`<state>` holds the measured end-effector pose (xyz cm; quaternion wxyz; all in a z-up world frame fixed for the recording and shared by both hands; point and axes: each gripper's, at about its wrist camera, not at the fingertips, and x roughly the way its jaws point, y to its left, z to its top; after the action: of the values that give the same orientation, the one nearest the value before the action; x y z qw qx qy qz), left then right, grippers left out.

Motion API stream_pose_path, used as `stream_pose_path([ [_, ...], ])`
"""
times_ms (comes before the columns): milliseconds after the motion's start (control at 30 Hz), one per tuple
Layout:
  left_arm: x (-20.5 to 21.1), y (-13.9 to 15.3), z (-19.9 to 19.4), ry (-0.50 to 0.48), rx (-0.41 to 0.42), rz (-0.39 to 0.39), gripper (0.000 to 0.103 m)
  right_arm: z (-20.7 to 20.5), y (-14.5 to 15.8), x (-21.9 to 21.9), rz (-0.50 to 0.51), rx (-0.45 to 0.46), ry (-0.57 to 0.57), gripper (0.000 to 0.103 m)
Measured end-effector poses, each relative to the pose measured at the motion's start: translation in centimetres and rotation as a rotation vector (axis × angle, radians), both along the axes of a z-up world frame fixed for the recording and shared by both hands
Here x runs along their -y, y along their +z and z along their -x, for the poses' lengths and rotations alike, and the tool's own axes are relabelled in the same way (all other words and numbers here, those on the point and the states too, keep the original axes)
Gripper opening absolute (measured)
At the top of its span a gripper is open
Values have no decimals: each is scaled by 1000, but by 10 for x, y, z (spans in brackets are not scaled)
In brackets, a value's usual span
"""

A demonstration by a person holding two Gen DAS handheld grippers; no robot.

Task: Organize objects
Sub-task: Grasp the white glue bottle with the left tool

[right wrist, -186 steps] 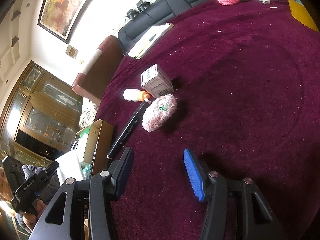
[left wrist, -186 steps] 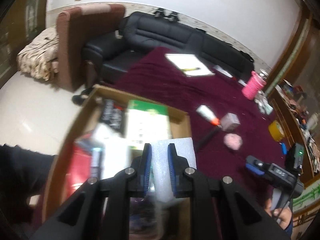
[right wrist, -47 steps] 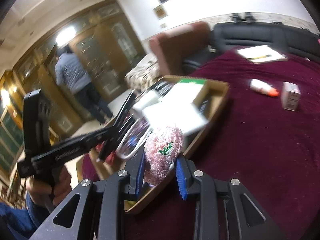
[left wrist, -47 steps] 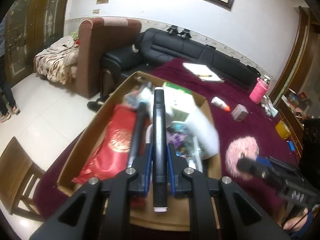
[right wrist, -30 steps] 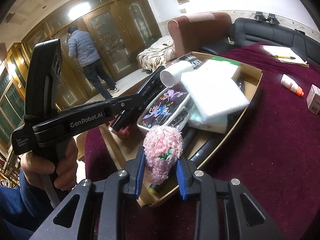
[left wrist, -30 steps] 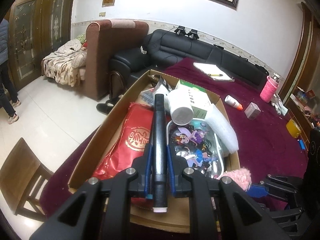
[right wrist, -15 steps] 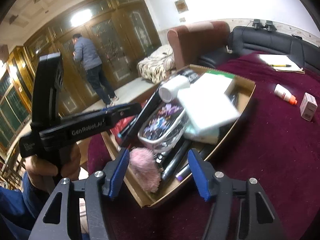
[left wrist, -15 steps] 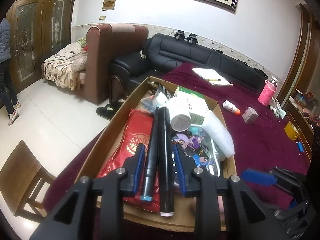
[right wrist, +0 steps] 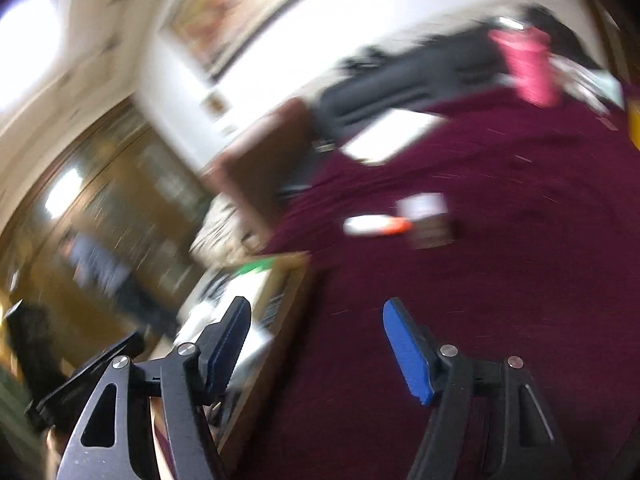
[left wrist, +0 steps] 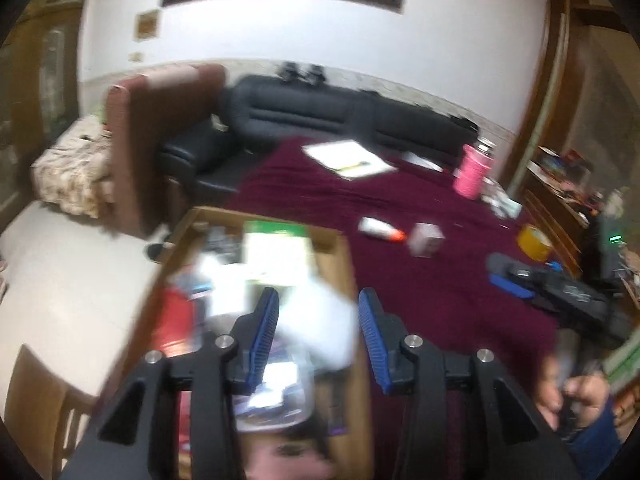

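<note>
Both tools are spread and empty: the left tool (left wrist: 316,336) hangs over the cardboard box (left wrist: 348,264), the right tool (right wrist: 316,344) over the maroon worktop (right wrist: 500,272). The white tube (right wrist: 374,225) and small box (right wrist: 426,216) lie ahead of the right tool, the tube's long axis crosswise, so the right hand looks nearer.

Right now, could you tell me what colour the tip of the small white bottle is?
Orange, clearest in the left wrist view: small white bottle.
</note>
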<state>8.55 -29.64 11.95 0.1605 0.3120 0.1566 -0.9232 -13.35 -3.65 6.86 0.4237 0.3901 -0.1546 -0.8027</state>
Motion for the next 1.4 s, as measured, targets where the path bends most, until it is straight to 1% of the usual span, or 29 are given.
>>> stream_pose_path([
  [67, -10, 4, 30, -39, 18, -24, 41, 24, -15, -17, 2, 72, -95, 75],
  [167, -23, 5, 82, -69, 56, -39, 42, 44, -28, -32, 4, 145, -163, 76],
  [233, -26, -3, 117, -67, 95, -67, 52, 50, -31, -40, 8, 160, -194, 76],
  [300, -25, -14, 147, -66, 127, -97, 58, 54, -31, -44, 10, 160, -216, 76],
  [367, -19, -35, 186, -32, 198, -124, 58, 56, -31, -47, 13, 162, -234, 76],
  [400, -16, -44, 201, -21, 217, -138, 58, 58, -33, -48, 16, 168, -237, 76],
  [533, 6, -68, 245, 77, 245, -126, 58, 63, -38, -51, 19, 186, -234, 76],
  [600, 14, -80, 267, 79, 266, -139, 56, 64, -40, -52, 21, 191, -228, 76],
  [667, 18, -89, 287, 81, 287, -125, 55, 66, -42, -52, 19, 189, -224, 76],
  [700, 20, -94, 296, 81, 298, -106, 48, 66, -42, -52, 18, 190, -224, 76],
  [733, 22, -98, 302, 93, 310, -82, 43, 67, -43, -53, 20, 193, -226, 76],
  [767, 24, -102, 306, 96, 326, -74, 43, 67, -43, -54, 22, 197, -228, 76],
  [800, 26, -106, 311, 87, 345, -82, 37, 69, -44, -55, 24, 204, -229, 76],
  [833, 29, -112, 316, 63, 376, -101, 29, 70, -45, -55, 26, 209, -231, 76],
  [967, 20, -112, 309, 4, 411, -67, 28, 73, -48, -58, 34, 229, -236, 76],
  [1100, 2, -106, 287, -36, 438, -67, 28, 72, -49, -59, 36, 235, -238, 76],
  [1167, -8, -105, 273, -60, 448, -95, 32, 71, -48, -59, 35, 232, -239, 76],
  [1233, -18, -108, 261, -84, 473, -143, 45, 70, -48, -60, 36, 230, -241, 76],
  [1300, -26, -109, 249, -101, 481, -167, 49, 70, -48, -59, 33, 229, -240, 76],
  [1400, -42, -108, 233, -151, 490, -132, 58, 70, -47, -61, 39, 232, -244, 76],
])
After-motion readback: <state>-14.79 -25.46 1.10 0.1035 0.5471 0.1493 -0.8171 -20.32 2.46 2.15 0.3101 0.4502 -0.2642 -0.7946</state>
